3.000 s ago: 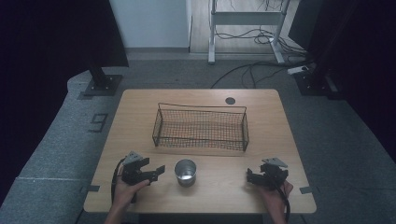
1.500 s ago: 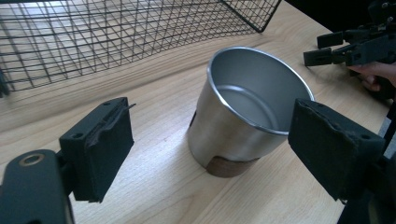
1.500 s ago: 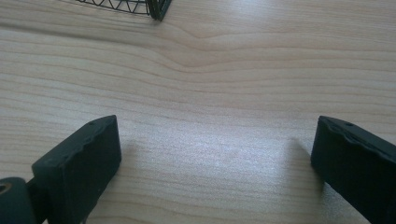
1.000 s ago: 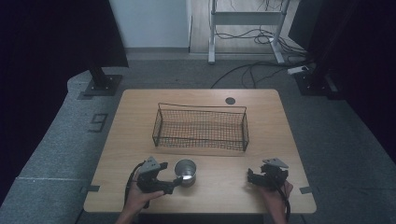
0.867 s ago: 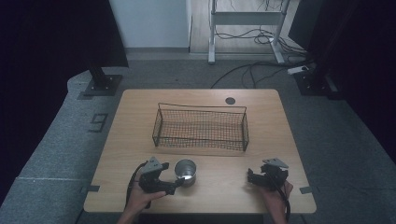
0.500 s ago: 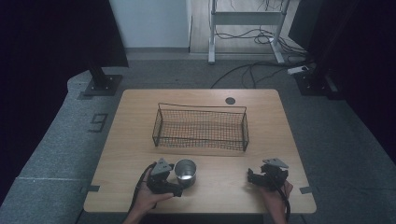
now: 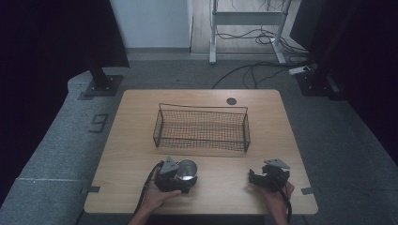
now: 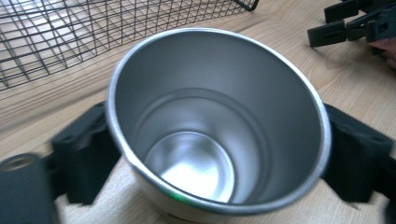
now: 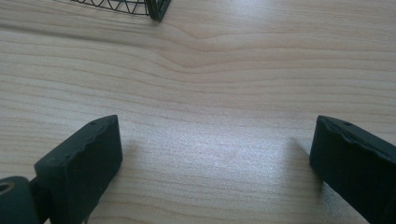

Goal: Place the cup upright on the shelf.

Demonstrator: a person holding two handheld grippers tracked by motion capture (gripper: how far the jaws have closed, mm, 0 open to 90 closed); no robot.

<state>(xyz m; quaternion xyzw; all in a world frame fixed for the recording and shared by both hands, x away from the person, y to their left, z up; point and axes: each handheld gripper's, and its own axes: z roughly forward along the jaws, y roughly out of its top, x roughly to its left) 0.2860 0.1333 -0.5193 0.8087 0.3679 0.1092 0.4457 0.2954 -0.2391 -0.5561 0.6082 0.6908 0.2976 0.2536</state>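
Left gripper view showed the left gripper [image 8: 215, 154] closing its jaws about the shiny round steel cup [image 8: 215, 126] standing near the table's front edge, best squeezed evenly below the rim, while the right gripper [image 9: 212, 172] gaped empty

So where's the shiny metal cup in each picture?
High view: the metal cup stands near the table's front edge, left of middle, between the left tongs.
Left gripper view: the metal cup sits in the middle, close up, a black jaw on each side.
Right gripper view: not in it.
Shared landmark: the wire basket.
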